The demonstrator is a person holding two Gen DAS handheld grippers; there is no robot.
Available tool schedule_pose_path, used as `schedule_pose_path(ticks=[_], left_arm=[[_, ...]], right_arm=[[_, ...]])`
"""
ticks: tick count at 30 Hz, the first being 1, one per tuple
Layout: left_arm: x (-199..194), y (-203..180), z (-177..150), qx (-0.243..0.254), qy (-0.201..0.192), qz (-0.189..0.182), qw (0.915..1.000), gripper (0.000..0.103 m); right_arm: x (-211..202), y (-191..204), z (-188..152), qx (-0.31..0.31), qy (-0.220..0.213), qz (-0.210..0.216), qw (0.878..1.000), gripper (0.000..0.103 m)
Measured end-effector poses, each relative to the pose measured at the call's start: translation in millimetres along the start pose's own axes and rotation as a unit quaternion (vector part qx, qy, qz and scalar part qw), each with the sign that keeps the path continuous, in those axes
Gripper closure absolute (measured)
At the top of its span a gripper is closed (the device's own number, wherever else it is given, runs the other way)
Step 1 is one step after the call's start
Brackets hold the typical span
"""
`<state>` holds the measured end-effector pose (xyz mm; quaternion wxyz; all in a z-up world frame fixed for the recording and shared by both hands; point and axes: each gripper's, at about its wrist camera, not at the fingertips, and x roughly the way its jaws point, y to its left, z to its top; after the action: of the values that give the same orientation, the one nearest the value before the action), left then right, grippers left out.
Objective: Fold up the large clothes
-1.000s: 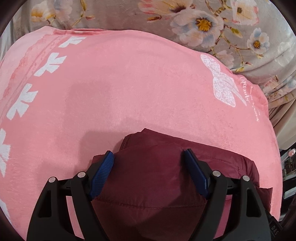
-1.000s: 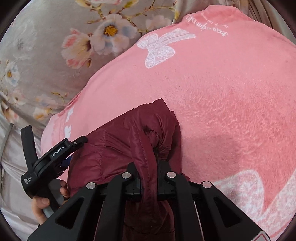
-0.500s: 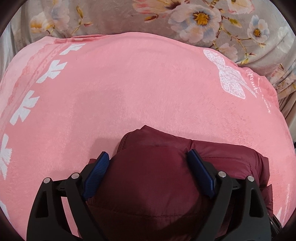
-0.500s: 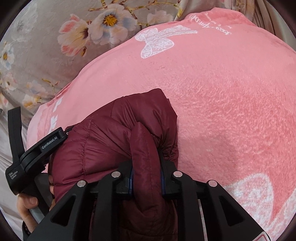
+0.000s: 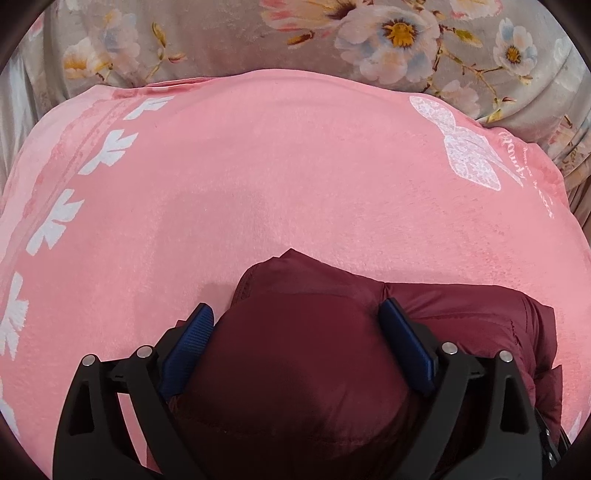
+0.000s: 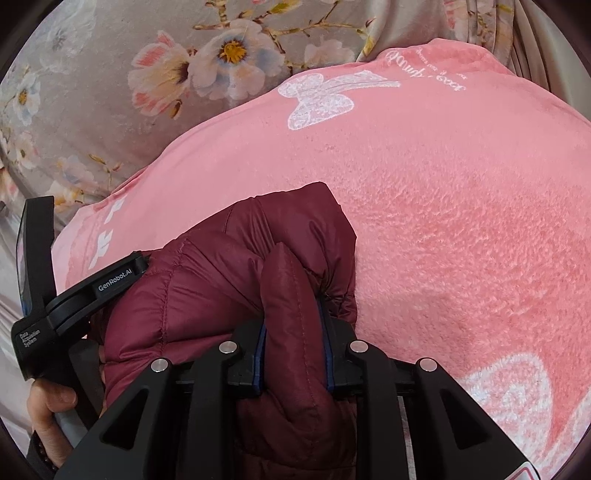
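A dark maroon puffer jacket (image 5: pixel 295 354) lies bunched on a pink blanket (image 5: pixel 258 177). My left gripper (image 5: pixel 295 328) stands wide, its blue pads (image 5: pixel 188 339) either side of a thick bulge of the jacket, touching it. My right gripper (image 6: pixel 293 332) is shut on a fold of the jacket (image 6: pixel 288 295) and holds it over the blanket (image 6: pixel 461 221). The left gripper's black body (image 6: pixel 74 295) and the hand holding it show at the left of the right wrist view.
The pink blanket carries white bow prints (image 5: pixel 469 147) and white leaf prints (image 5: pixel 51 229) along its left border. Beyond it lies a grey floral bedspread (image 5: pixel 369 33). Curtain folds (image 6: pixel 517 37) hang at the far right.
Both grippers have moved with the jacket toward the far side of the blanket. The jacket has bunched up more between them. The grips look the same.
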<state>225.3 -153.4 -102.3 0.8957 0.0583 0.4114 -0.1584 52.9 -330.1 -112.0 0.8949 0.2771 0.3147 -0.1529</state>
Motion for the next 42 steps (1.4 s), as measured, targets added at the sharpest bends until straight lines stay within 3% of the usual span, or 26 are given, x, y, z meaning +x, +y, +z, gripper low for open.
schedule_pose_path(ticks=[5,6,7,8,11,14,16,20,23,26,29,34,42], left_arm=[[-0.4,0.4,-0.7,0.001,-0.002,0.000,1.0000,0.013],[-0.8,1.0,-1.0,0.000,-0.002,-0.002,1.0000,0.013],[-1.4,2.7,-1.0,-0.002,0.000,-0.005,1.0000,0.013],[-2.9,5.6,-1.0,-0.006,0.002,-0.009,0.9999,0.012],[-12.5,12.2,-1.4,-0.011,0.004,-0.014,0.9998,0.012],[-31.2,14.3,-1.0,-0.006,0.002,-0.012,0.9999,0.012],[-46.1,11.6,3.1,-0.001,0.000,-0.016,0.9999,0.012],[-65.0,0.7,18.7,0.020,-0.013,-0.004,0.9997,0.012],[-66.1,-8.1,30.5,0.035,-0.024,0.018,0.9989,0.012],[-47.2,-10.9,34.0,0.045,-0.006,0.034,0.9984,0.012],[-20.8,-7.6,28.2,0.043,0.015,0.048,0.9978,0.012],[1.4,5.4,20.1,0.000,0.039,0.015,0.9991,0.011],[7.0,2.1,10.9,0.002,0.028,0.019,0.9994,0.010]], right_arm=[[-8.2,-23.3,1.2,0.060,0.010,0.051,0.997,0.081],[-13.4,-26.4,1.1,0.072,0.013,0.049,0.996,0.075],[-24.7,-31.9,0.6,0.083,0.009,0.038,0.996,0.060],[-35.7,-34.6,0.4,0.086,0.000,0.036,0.996,0.058],[-69.8,-34.1,3.0,0.062,-0.017,0.007,0.998,0.060],[-94.3,-16.8,17.0,0.012,-0.040,-0.034,0.999,0.077],[-100.6,-1.0,30.9,-0.009,-0.055,-0.036,0.998,0.081],[-77.5,39.5,61.0,-0.058,-0.047,-0.034,0.997,0.086],[-36.1,58.6,70.9,-0.083,-0.025,-0.066,0.994,0.089],[-3.0,55.8,68.0,-0.088,-0.002,-0.093,0.992,0.090],[20.3,39.5,62.0,-0.066,0.028,-0.091,0.993,0.090],[34.0,22.0,57.4,-0.036,0.046,-0.073,0.996,0.093],[39.8,26.1,49.0,-0.049,0.029,-0.086,0.995,0.093]])
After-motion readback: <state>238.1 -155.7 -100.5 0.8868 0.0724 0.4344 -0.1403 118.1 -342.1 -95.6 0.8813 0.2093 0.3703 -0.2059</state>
